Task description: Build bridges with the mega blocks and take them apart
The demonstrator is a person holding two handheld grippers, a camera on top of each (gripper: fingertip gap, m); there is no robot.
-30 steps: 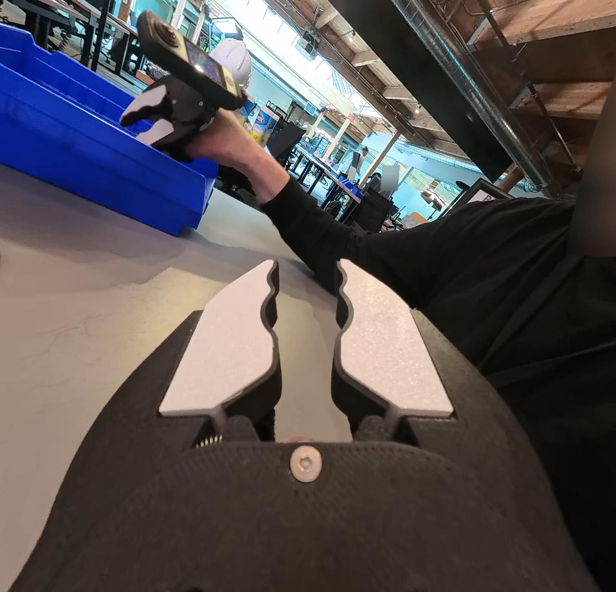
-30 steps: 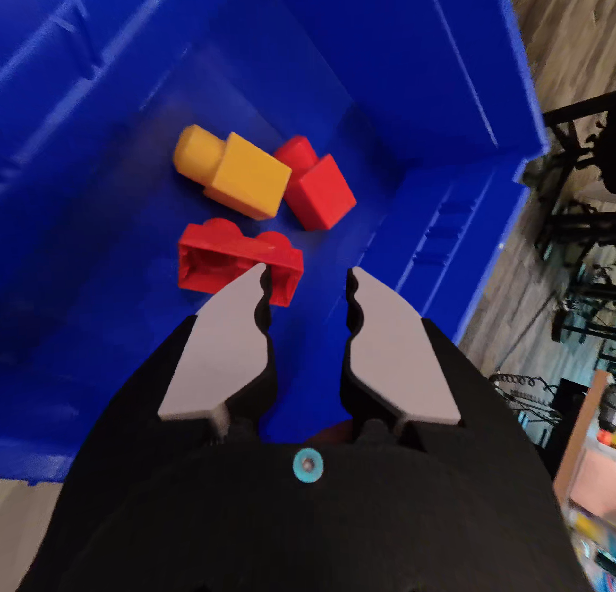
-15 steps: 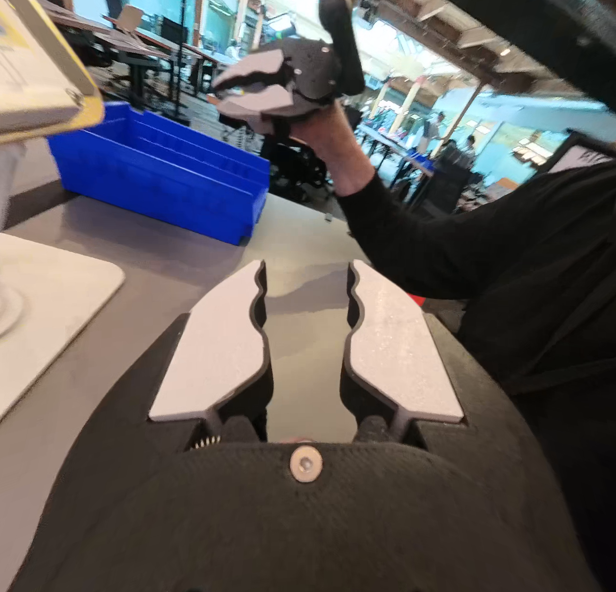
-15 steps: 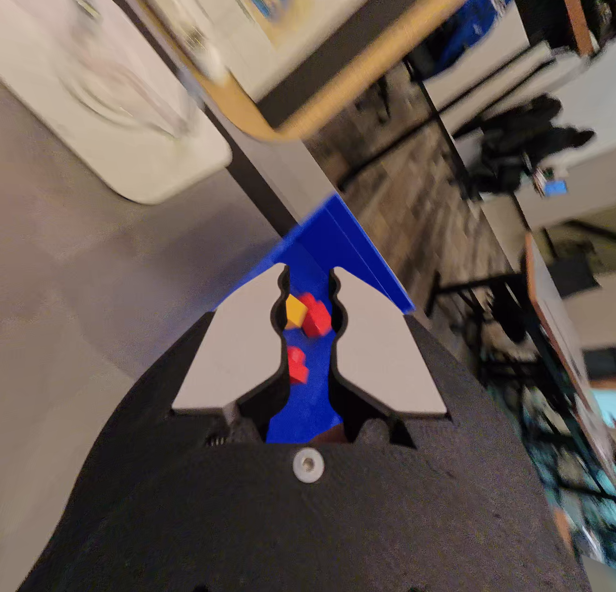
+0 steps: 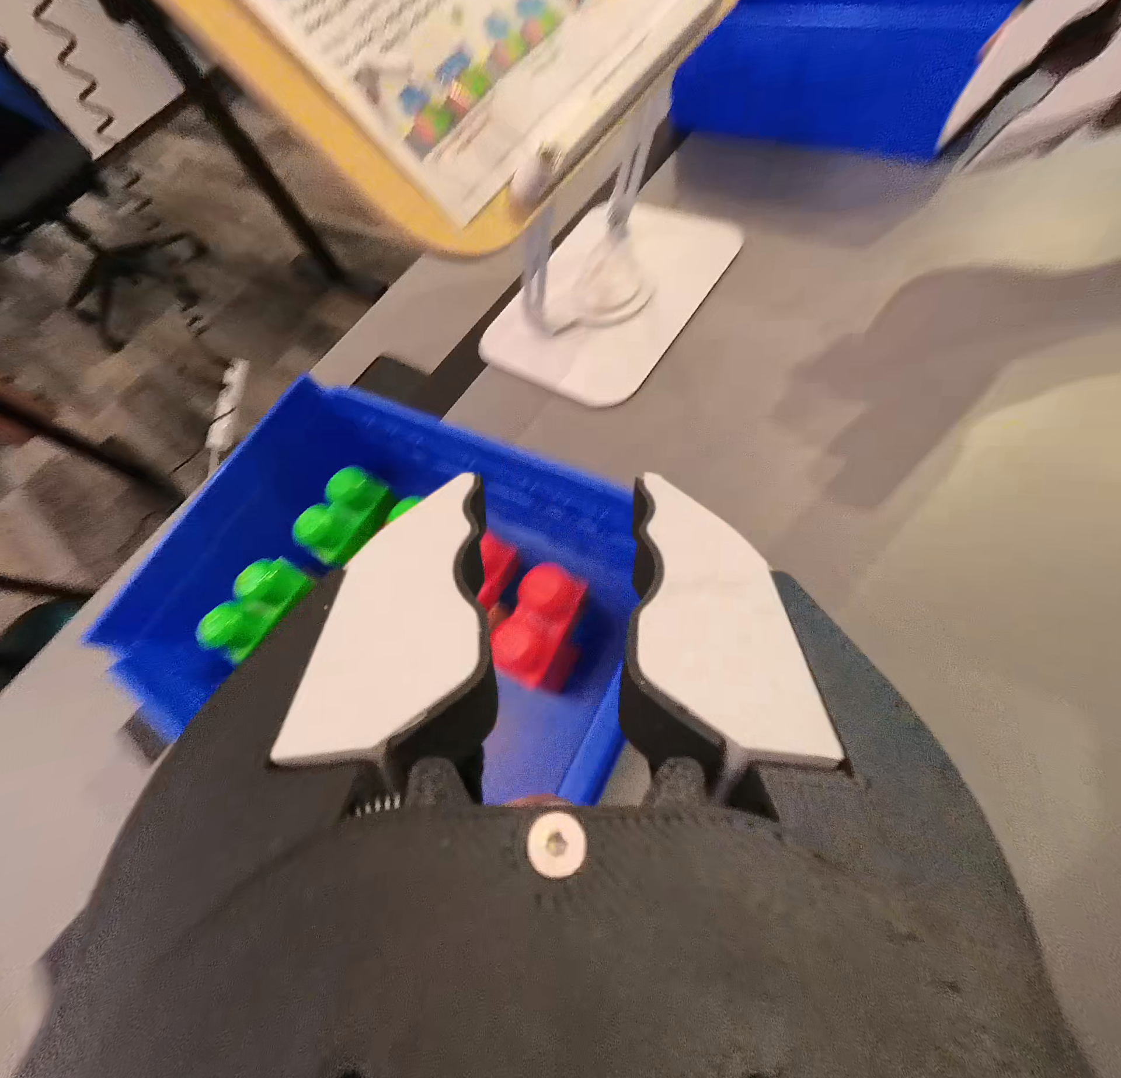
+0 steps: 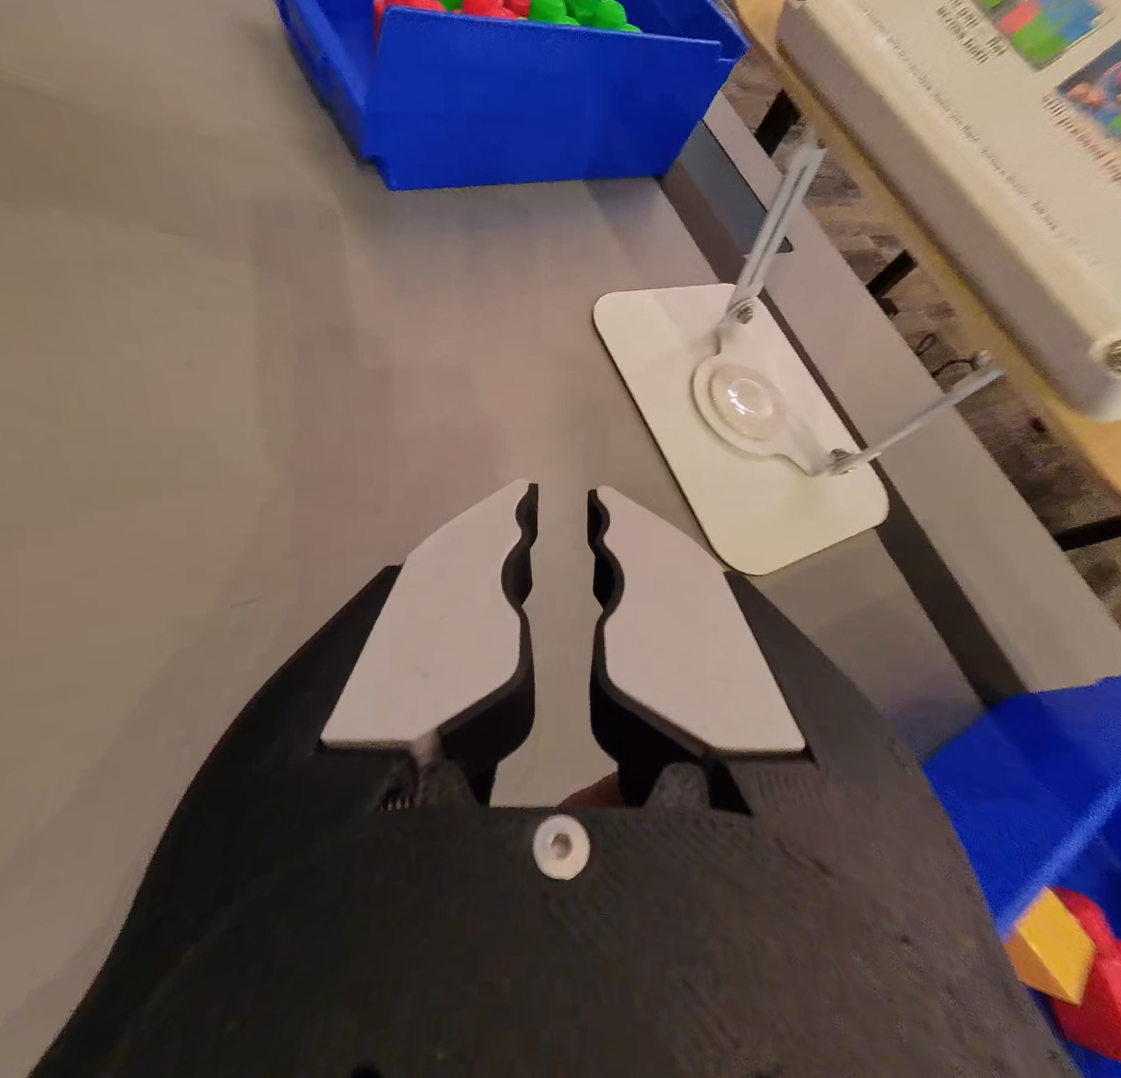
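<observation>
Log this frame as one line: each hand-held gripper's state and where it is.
left hand-held gripper: open, empty, over blue bin of green and red blocks | right hand-held gripper: open, empty, over bare table

left wrist view looks down close over a blue bin [image 5: 376, 442]; right wrist view looks from higher across the table [image 6: 242, 321]; both share the white stand [image 5: 612, 321].

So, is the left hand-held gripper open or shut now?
Open. The left hand-held gripper has its fingers apart over the blue bin, touching nothing; a red block lies below in the gap.
</observation>
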